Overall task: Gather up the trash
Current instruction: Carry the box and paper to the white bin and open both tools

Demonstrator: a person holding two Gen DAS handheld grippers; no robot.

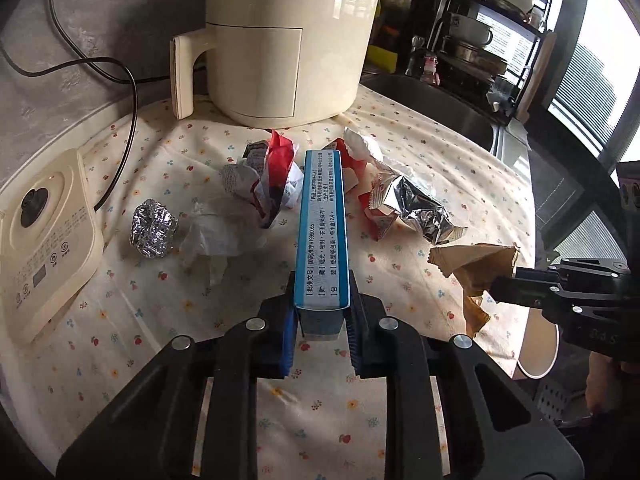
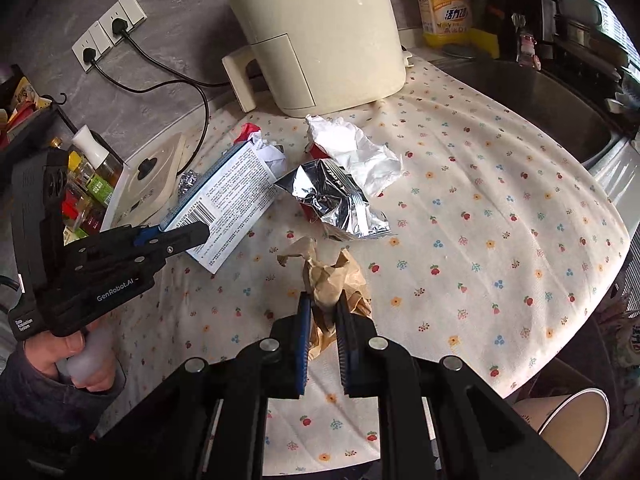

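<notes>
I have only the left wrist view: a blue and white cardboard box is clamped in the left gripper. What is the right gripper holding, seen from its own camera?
Observer: The right gripper is shut on the crumpled brown paper wrapper, with a blue pad pressing on each side.
Operator: What is on the box's broad side?
Observer: The blue and white cardboard box has a white face with fine print, and a barcode beside the left gripper.
Operator: Where does the black cable go?
Observer: The black cable runs to the white wall sockets, where two black plugs sit.
</notes>
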